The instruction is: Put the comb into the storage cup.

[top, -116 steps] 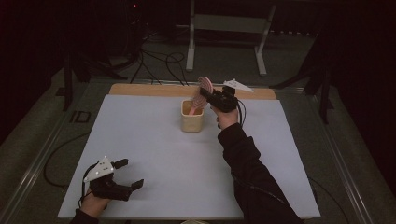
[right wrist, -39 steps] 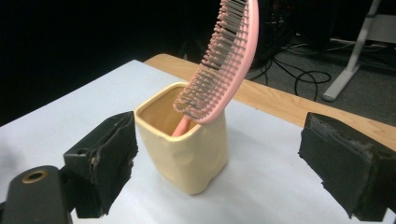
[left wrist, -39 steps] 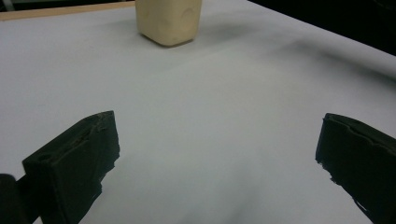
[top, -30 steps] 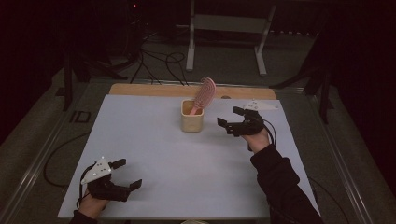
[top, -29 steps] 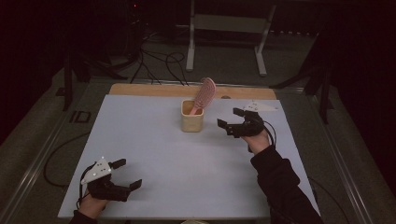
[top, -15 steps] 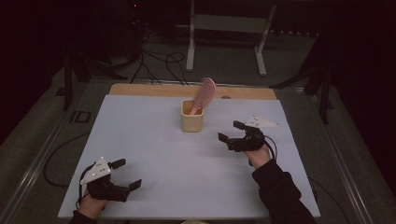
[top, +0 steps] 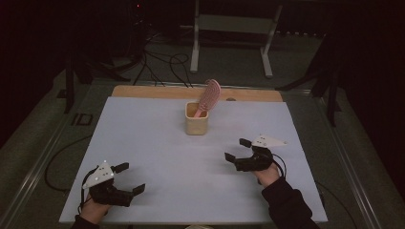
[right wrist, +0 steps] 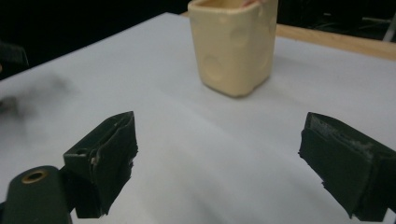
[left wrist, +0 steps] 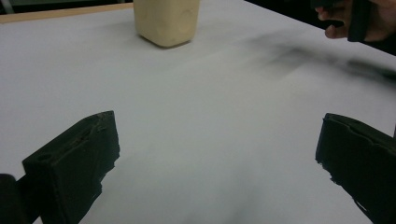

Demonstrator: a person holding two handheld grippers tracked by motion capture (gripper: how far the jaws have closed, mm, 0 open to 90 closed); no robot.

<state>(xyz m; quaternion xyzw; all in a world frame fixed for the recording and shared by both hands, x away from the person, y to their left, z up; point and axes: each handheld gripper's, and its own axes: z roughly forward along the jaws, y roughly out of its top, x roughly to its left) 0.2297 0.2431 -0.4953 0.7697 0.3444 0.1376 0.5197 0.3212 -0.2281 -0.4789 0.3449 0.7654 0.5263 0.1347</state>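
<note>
1. The white table [top: 157,143] spans most of the high view, with a bare wooden strip [top: 143,91] along its far edge and dark floor, cables and a metal stand [top: 234,28] beyond.
2. The cream cup [top: 197,123] stands upright near the far middle of the table, well apart from both grippers. The left gripper view shows it ahead at upper left [left wrist: 166,21]; the right gripper view shows it closer, ahead between the jaws [right wrist: 233,46].
3. The pink hairbrush [top: 208,98] stands in the cup, handle down inside and bristled head up. Its long axis runs steeply upward and tilts toward the far right, so the head leans out over the cup's right rim.
4. The right gripper [top: 237,149] rests low over the table on the near right, jaws spread wide with nothing between them, pointing left and slightly toward the cup. Bare table lies between it and the cup, with nothing in the way.
5. The left gripper [top: 130,179] sits at the near left corner, jaws likewise wide apart and empty, pointing right. In its own view the person's other hand [left wrist: 359,21] shows at the far upper right.
6. A grey three-cornered plate tops each gripper.
</note>
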